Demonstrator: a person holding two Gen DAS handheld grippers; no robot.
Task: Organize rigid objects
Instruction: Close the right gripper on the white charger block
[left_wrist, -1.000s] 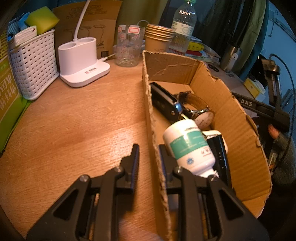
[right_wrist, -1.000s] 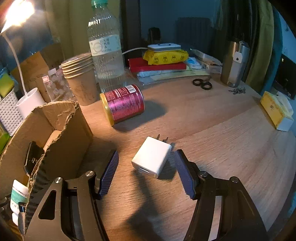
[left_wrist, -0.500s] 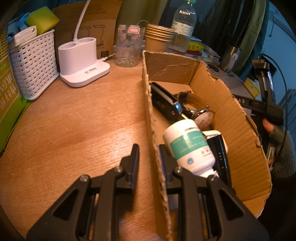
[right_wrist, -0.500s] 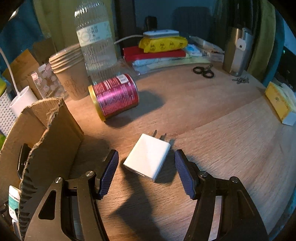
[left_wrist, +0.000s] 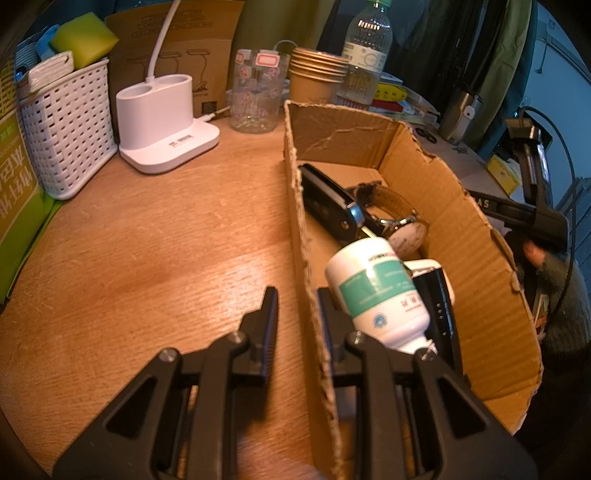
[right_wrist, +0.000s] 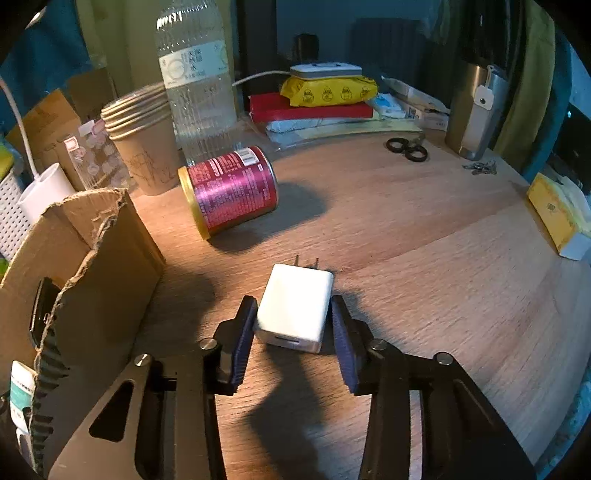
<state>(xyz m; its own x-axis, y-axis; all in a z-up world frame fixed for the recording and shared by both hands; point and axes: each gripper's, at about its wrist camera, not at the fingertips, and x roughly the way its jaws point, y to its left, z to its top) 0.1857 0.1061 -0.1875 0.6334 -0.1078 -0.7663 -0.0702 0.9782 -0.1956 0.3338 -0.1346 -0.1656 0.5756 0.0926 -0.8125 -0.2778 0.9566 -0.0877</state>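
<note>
In the right wrist view the right gripper (right_wrist: 293, 332) sits low in the frame with a white charger (right_wrist: 295, 308) between its two blue-padded fingers. The jaws have just been closing on it: the left pad touches the charger's side, while a thin gap still shows at the right pad, so they are not yet pinching it. The charger lies flat on the wooden table (right_wrist: 424, 258), its two metal prongs pointing toward the top of the frame. Above and left of it a red can (right_wrist: 231, 190) lies on its side, in front of a clear water bottle (right_wrist: 195, 85) and a stack of paper cups (right_wrist: 142, 147).

In the left wrist view the left gripper (left_wrist: 297, 314) is nearly pressed together, its jaws pinching the torn left wall of a cardboard box (left_wrist: 461, 236), one finger outside and one inside. Inside the box, right of centre, lie a white bottle with a green label (left_wrist: 376, 291), a black key fob (left_wrist: 327, 203) and a wristwatch (left_wrist: 402, 225). In the upper left stand a white lamp base (left_wrist: 162, 125) and a white woven basket (left_wrist: 70, 125).
</note>
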